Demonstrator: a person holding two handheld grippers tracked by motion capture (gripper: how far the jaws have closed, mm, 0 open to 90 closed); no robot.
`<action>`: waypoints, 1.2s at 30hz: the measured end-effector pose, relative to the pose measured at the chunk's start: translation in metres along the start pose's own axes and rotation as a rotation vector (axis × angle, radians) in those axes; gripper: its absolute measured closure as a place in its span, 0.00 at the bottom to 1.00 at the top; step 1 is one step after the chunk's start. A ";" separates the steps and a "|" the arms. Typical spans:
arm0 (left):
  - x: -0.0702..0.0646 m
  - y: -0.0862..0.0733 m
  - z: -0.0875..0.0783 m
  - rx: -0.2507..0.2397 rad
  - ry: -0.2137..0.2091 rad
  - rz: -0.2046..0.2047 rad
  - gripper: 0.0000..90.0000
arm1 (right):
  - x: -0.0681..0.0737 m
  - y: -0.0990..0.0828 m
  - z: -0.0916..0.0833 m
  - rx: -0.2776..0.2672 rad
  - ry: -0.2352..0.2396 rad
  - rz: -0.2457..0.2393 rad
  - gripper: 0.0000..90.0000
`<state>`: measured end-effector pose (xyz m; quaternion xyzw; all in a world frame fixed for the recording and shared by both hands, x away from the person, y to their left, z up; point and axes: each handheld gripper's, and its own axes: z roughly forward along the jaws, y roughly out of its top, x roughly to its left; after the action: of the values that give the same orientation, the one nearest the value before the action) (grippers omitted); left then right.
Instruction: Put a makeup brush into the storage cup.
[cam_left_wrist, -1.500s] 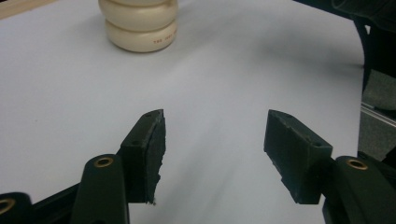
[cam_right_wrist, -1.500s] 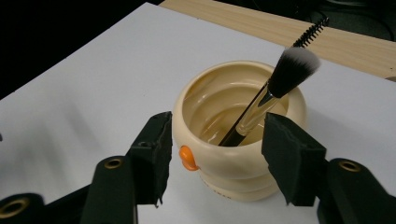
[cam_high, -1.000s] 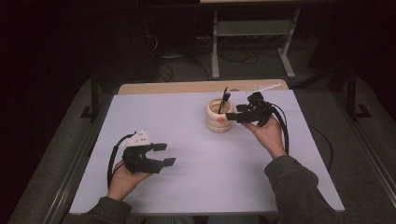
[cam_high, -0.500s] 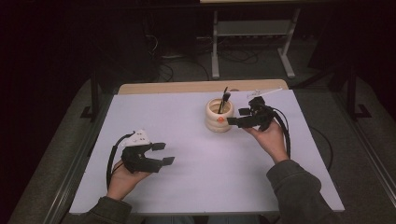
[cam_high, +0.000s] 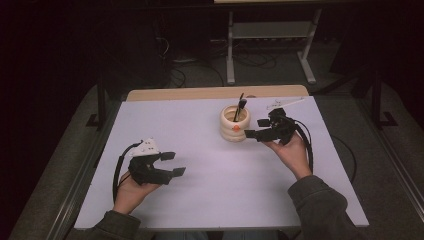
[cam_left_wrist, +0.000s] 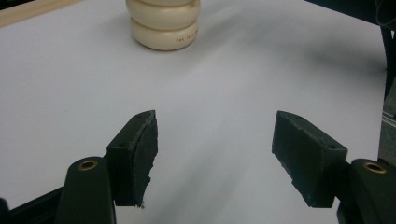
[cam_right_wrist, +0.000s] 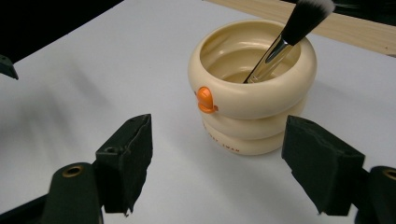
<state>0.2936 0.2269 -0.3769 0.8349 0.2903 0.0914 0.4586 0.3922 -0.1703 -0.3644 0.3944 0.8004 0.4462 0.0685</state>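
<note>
Cream ringed holder with brush inside, near the surface's far edge, right hand-held gripper just beside it, jaws just opened wider than before, empty, left hand-held gripper unmoved, open, near front-left corner.

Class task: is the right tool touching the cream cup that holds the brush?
Apart. In the right gripper view, the right tool stands open and white table shows between its jaws and the cup, with the brush inside.
</note>
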 end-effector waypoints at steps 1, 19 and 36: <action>0.000 0.000 0.000 0.000 0.000 0.000 0.34 | 0.000 -0.001 -0.001 0.000 0.002 -0.001 0.27; 0.002 -0.001 0.000 -0.002 0.007 -0.008 0.32 | 0.007 -0.015 -0.009 -0.007 0.011 0.000 0.24; 0.001 -0.002 0.001 0.012 0.024 0.000 0.31 | 0.012 -0.032 -0.018 -0.014 0.005 -0.008 0.22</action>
<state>0.2945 0.2272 -0.3792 0.8366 0.2961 0.0995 0.4500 0.3572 -0.1831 -0.3749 0.3896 0.7990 0.4524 0.0711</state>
